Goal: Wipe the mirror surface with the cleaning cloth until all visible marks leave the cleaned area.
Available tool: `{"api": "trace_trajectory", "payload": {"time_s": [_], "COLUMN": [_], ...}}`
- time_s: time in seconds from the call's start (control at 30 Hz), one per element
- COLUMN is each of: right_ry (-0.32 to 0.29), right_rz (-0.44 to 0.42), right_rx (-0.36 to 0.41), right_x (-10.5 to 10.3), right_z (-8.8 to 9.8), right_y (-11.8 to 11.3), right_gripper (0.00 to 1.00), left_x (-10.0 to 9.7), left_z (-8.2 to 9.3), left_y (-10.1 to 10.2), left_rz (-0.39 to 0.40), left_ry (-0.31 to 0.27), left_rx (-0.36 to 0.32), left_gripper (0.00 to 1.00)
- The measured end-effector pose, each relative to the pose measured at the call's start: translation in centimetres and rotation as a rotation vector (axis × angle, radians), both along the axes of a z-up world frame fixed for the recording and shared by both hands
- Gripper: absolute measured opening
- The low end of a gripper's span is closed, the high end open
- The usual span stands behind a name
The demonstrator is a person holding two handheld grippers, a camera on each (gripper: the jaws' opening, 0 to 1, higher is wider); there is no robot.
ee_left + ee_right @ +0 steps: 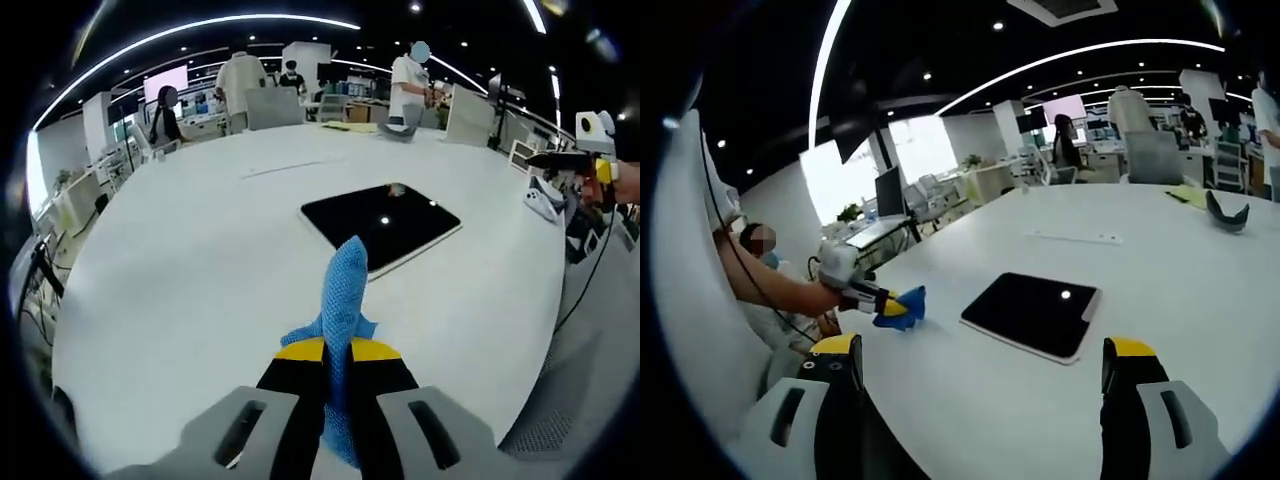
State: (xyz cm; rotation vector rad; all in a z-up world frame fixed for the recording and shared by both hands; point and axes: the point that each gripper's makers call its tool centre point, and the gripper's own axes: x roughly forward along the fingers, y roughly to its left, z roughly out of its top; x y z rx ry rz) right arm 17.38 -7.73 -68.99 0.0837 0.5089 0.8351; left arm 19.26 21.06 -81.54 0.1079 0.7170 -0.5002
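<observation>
Open-plan office under curved strip lights, with desks, monitors and a few people standing well back; in front, a broad, smooth white round table (200, 270) with a matte, unmarked-looking top. Lying flat near the middle of it, a dark, glossy rectangular mirror with rounded corners and a thin pale edge (382, 226), its face throwing back small bright ceiling lights, which marks it as hard and polished; flat on the table and so ready for a downward wiping pass. Too far off to tell what marks sit on it. Held in the left gripper (337, 362), a blue cleaning cloth of knobbly woven fabric (343, 290), pinched tight between the black, yellow-tipped jaws, a soft peak standing up past the tips and a fold hanging below, probably bunched this way to give a padded front for rubbing. Cloth short of the mirror, apart from it, pointed toward its near corner. Same cloth and gripper seen from the right gripper view beside the table's edge, left of the mirror. Right gripper (980, 355) spread wide, holding nothing, hovering over the table on the mirror's near side, likely kept clear of the wipe. No wiping contact as yet, by the look of it.
</observation>
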Motion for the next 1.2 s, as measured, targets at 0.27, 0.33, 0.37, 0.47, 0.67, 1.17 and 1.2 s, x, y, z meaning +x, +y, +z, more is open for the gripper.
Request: {"api": "trace_trajectory", "payload": {"time_s": [0.27, 0.33, 0.37, 0.47, 0.67, 1.17, 1.2], "right_ry": [0.011, 0.011, 0.01, 0.012, 0.019, 0.018, 0.019], "right_rz": [-0.015, -0.025, -0.03, -0.038, -0.042, -0.044, -0.044], "right_rx": [-0.017, -0.018, -0.017, -0.021, -0.025, -0.027, -0.027], "right_x": [-0.6, -0.7, -0.6, -0.7, -0.8, -0.8, -0.8], "right_z": [-0.2, -0.1, -0.1, -0.1, -0.4, -0.4, -0.4], "right_y": [-0.5, -0.7, -0.8, -0.9, -0.9, -0.9, -0.9], "right_gripper": [1.0, 1.0, 1.0, 1.0, 1.0, 1.0, 1.0], "left_x": [-0.8, -0.9, -0.9, -0.8, -0.8, -0.8, -0.8], "left_z": [-2.6, -3.0, -3.2, -3.2, -3.2, -3.0, -3.0], "left_y": [0.3, 0.3, 0.3, 0.2, 0.3, 0.5, 0.6], "left_rz": [0.0, 0.001, 0.0, -0.003, -0.034, -0.118, -0.126], "left_ry": [0.049, 0.058, 0.06, 0.05, 0.042, 0.014, 0.008], "left_rx": [0.009, 0.002, 0.004, -0.003, 0.015, 0.082, 0.093], "left_gripper": [0.04, 0.04, 0.04, 0.04, 0.04, 0.2, 0.22]}}
